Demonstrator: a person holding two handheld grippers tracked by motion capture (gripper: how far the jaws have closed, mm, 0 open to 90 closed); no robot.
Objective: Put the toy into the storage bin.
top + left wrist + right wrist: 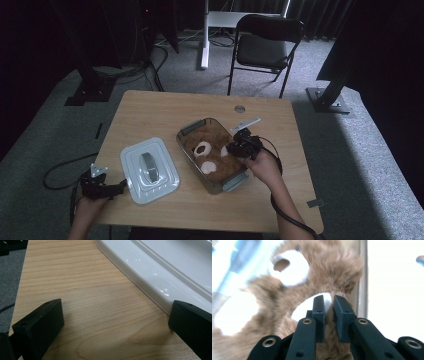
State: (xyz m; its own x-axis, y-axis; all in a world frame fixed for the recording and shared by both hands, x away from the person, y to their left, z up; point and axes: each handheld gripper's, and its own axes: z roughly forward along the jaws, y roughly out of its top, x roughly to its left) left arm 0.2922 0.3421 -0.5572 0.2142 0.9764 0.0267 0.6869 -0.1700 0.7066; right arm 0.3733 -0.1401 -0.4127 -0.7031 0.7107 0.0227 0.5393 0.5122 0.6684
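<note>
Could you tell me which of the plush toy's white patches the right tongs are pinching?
The right tongs pinch the patch at the toy's right edge, not the ringed one or the lower one.

Counting what's showing on the table [150, 112]: one glass dish [192, 128] with grey handles, one white lid [149, 170] lying beside it, one brown plush toy [212, 150] sitting inside the dish. The plush is showing three white patches in the high view, one of them ring-shaped. Two grippers are working: left gripper [102, 186], right gripper [239, 145], each showing two black jaws and trailing one cable. Two hands are coming in from the bottom edge. One round metal disc [240, 108] is sitting on the tabletop near the far edge. Beyond the table, one black folding chair [265, 45] is standing on the carpet.
</note>
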